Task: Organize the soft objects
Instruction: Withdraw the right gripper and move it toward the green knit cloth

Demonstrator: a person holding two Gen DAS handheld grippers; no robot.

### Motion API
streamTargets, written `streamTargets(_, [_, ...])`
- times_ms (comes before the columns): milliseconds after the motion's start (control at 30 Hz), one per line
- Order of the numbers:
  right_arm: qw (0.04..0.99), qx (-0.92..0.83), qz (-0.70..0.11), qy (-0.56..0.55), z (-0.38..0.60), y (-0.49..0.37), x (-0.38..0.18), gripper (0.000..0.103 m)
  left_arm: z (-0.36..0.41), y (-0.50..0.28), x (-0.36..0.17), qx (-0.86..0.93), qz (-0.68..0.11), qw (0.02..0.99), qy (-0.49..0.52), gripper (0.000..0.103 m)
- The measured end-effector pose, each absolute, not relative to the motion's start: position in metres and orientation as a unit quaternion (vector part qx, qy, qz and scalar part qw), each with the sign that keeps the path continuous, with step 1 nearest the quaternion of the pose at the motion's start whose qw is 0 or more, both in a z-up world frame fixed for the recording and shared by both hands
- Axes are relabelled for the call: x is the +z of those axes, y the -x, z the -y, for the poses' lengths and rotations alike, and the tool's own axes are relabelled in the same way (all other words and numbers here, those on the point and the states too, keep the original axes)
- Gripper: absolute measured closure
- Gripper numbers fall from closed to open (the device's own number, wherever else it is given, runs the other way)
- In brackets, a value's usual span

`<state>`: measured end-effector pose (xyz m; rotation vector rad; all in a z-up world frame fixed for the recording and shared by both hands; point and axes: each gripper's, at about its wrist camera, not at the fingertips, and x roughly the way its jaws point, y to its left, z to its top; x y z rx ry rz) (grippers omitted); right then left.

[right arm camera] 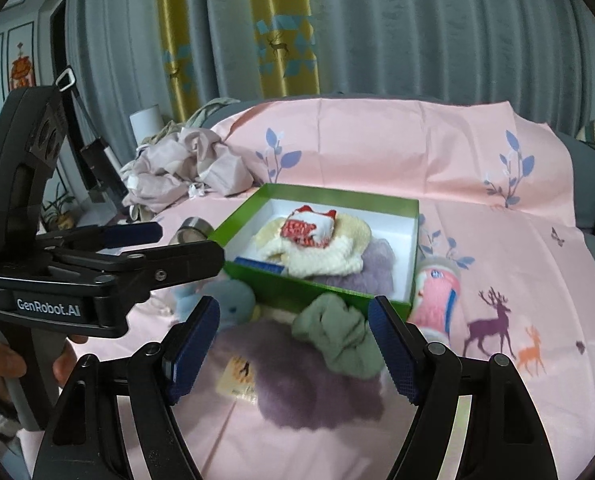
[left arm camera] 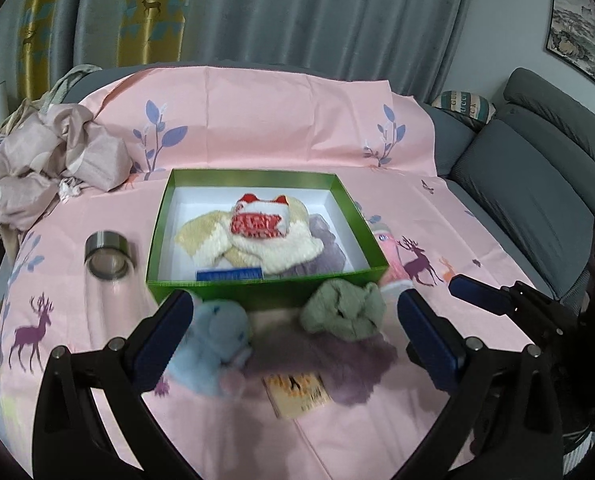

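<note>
Partly done: ahead of both grippers, green box already holding cream knit, red-white piece. Left outside: blue plush beside left gripper, green cloth between right gripper fingers, purple fleece below; both spread apart, empty

Green box blocks the middle of the bed; its open top is accessible, front wall low. Before it, the green scrunchie, blue plush and purple fluffy item crowd the near edge. Bare pink sheet lies free right and behind.

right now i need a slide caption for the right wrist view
Open right gripper hovers over a green sock and purple fuzzy item beside the green box.
</note>
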<state>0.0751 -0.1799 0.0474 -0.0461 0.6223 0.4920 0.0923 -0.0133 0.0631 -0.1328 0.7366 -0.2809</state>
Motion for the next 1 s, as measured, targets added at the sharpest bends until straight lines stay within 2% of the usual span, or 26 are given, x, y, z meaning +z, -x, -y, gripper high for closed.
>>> streamTargets(567, [0.917, 0.226, -0.329, 0.014, 0.197, -0.022, 0.017, 0.025, 0.026, -0.03, 0.042, -0.117, -0.389, 0.911, 0.061, 0.001])
streamTargets(1000, [0.912, 0.191, -0.361, -0.042, 0.228, -0.035, -0.025, 0.026, 0.016, -0.035, -0.011, -0.14, -0.445, 0.871, 0.154, 0.001])
